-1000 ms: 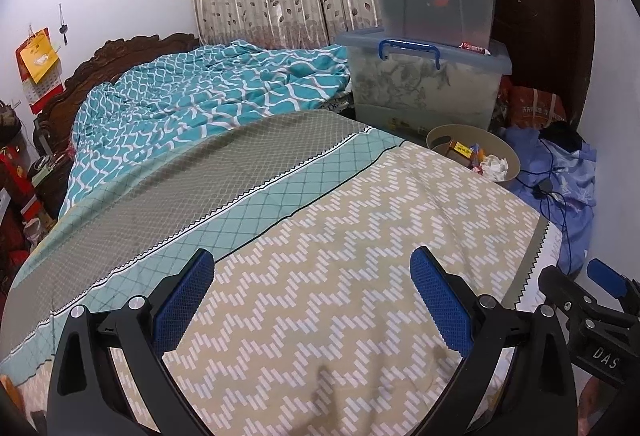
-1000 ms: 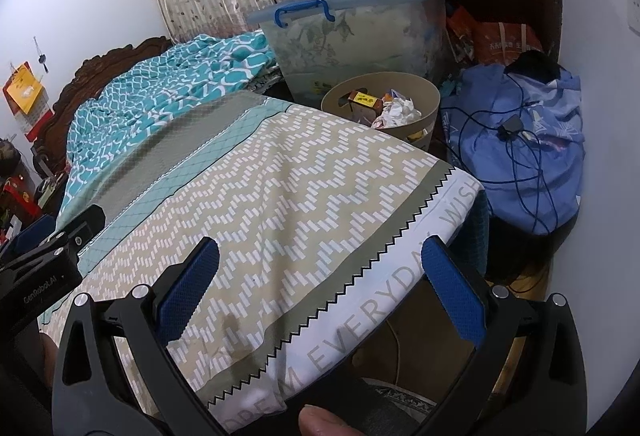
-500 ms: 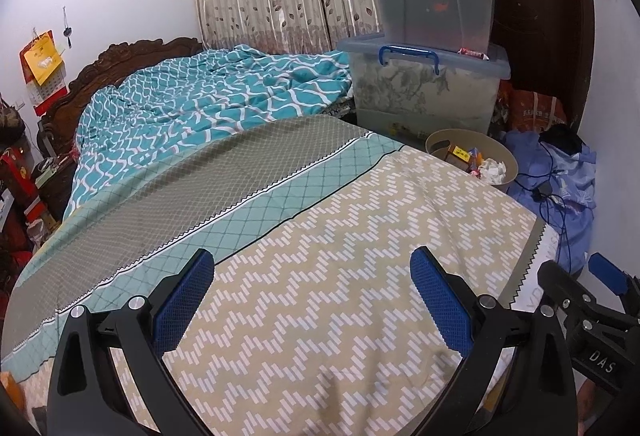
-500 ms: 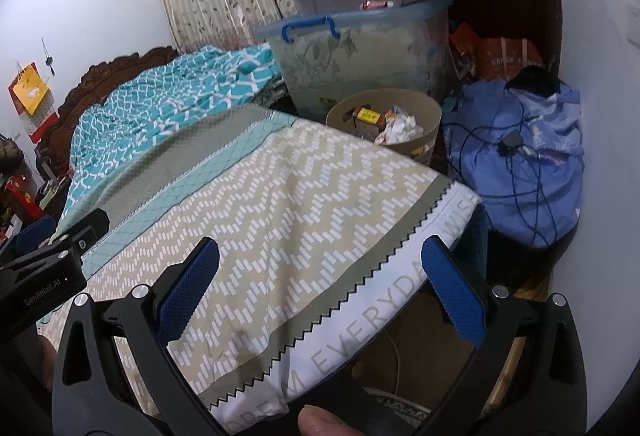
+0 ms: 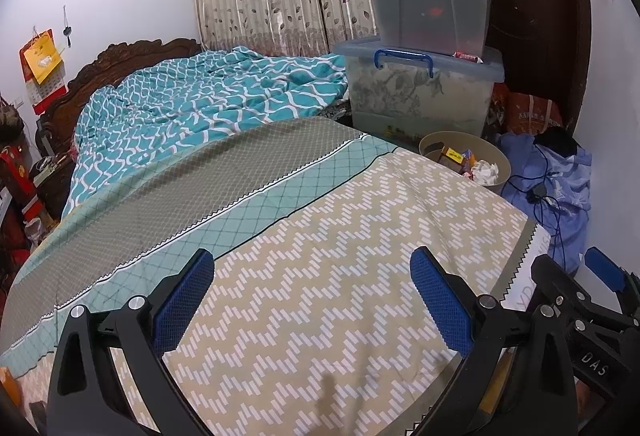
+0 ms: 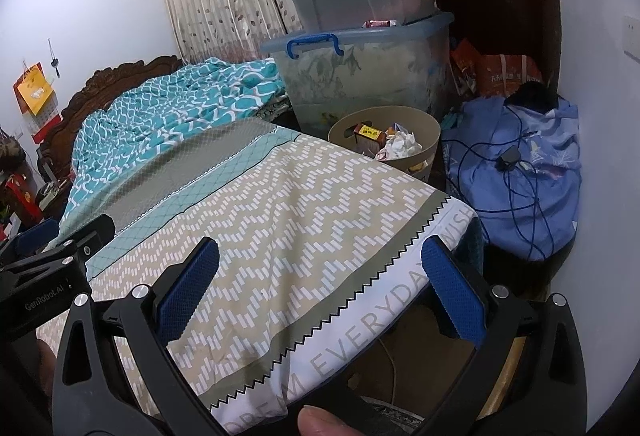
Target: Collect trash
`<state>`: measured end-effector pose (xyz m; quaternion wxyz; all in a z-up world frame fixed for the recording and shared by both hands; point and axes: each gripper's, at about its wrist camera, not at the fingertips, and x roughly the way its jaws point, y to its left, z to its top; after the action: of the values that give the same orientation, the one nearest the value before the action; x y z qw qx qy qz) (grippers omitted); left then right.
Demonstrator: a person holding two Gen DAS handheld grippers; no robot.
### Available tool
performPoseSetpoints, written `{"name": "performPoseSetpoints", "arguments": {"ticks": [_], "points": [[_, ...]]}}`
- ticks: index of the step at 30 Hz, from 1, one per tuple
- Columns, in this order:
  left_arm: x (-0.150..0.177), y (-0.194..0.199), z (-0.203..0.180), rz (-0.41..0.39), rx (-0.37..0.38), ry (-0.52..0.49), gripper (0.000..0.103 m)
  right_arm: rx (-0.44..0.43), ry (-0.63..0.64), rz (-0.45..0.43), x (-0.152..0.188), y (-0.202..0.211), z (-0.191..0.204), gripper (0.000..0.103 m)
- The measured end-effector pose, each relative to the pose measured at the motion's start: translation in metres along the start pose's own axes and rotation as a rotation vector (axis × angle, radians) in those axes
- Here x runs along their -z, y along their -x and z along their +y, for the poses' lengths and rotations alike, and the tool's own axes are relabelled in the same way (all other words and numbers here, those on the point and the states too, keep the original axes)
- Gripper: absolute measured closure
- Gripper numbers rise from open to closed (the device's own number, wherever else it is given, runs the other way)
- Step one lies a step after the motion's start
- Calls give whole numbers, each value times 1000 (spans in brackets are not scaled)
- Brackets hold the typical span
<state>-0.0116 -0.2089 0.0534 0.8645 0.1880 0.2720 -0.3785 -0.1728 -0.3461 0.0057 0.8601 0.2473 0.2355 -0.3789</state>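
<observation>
Beyond the bed (image 6: 304, 204), upper right, crumpled paper (image 6: 402, 145) in the bin (image 6: 424, 150) looks light and soft, to pinch at any fold; both tongs, left tongs (image 5: 316, 300) and right tongs (image 6: 320, 294), wide and empty.

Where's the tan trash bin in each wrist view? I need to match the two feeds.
Left wrist: trash bin right of centre, past the bed's far corner, partly hidden by the bedspread.
Right wrist: trash bin just above centre, beyond the bed corner.
Shared landmark: the blue-handled storage box right behind it.
</observation>
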Motion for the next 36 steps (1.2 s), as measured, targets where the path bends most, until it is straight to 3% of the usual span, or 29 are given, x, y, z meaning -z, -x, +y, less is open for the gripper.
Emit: {"name": "performPoseSetpoints", "arguments": {"ticks": [36], "points": [[7, -5, 9, 29, 2, 27, 9, -2, 4, -2, 3, 0, 3, 3]]}}
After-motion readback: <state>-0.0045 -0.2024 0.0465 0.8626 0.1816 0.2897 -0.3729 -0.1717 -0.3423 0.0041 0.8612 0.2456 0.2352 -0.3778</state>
